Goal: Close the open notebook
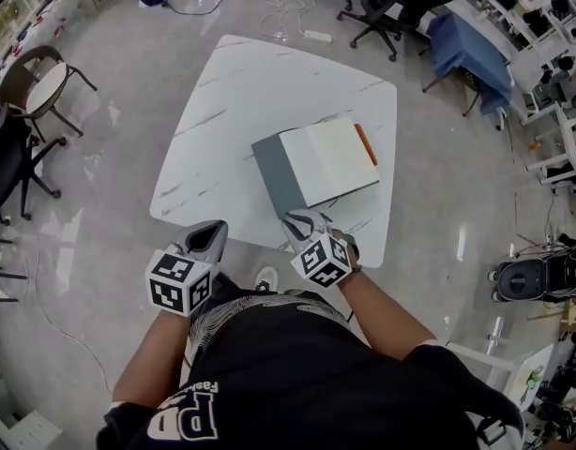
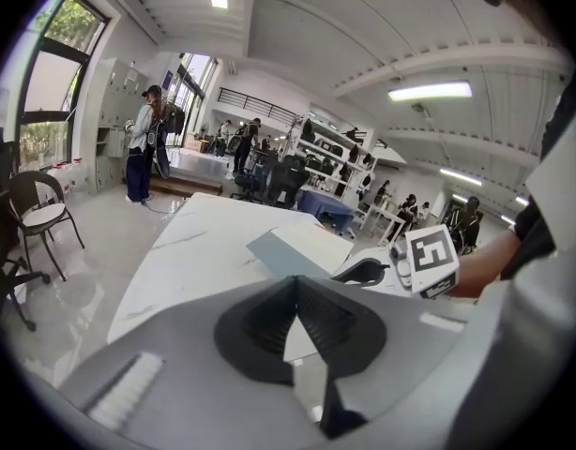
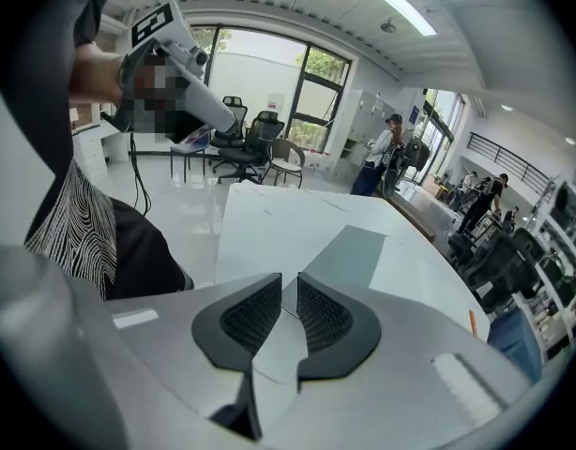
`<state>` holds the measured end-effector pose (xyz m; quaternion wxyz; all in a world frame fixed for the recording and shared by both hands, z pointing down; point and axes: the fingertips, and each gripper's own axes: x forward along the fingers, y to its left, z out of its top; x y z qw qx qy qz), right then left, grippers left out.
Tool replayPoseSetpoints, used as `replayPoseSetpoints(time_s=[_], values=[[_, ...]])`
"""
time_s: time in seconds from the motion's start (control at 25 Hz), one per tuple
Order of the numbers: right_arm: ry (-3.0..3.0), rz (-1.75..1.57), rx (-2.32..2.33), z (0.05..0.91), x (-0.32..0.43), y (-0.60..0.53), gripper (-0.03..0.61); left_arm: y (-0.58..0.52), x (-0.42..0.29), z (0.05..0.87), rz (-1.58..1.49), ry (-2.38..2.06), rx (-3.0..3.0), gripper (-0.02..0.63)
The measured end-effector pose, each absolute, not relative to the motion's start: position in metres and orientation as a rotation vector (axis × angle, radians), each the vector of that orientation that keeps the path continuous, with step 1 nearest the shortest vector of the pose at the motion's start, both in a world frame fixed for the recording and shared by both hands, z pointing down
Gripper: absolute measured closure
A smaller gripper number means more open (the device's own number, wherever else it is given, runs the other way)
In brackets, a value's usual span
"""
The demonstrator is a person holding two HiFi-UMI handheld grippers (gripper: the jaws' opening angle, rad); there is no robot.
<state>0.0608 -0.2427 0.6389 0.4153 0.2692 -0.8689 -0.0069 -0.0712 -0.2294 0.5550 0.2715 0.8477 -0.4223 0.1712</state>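
The open notebook (image 1: 316, 165) lies on the near right part of the white marble table (image 1: 260, 92). Its grey cover is spread to the left and its white pages face up on the right. It also shows in the left gripper view as the notebook (image 2: 297, 249) and in the right gripper view as the grey cover (image 3: 349, 256). My right gripper (image 1: 302, 218) (image 3: 288, 284) hovers just short of the notebook's near corner, shut to a thin slit with nothing in it. My left gripper (image 1: 213, 231) (image 2: 295, 284) is off the table's near edge, its tips touching and empty.
An orange pen (image 1: 366, 144) lies along the notebook's right side. A chair (image 1: 39, 82) stands at the left and office chairs (image 1: 382, 7) stand at the back. A blue-draped table (image 1: 466, 50) is at the right, and a power strip (image 1: 316, 36) lies on the floor. A person (image 2: 141, 143) stands far off.
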Motion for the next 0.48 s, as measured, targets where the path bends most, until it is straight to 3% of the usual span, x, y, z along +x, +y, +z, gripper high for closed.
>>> replayPoseSetpoints(time_s=[0.48], values=[[-1.976,-0.378,0.475,0.674,0.055,-0.242,0.531,-0.22,-0.08,0.563,0.451,-1.157,2.253,0.557]])
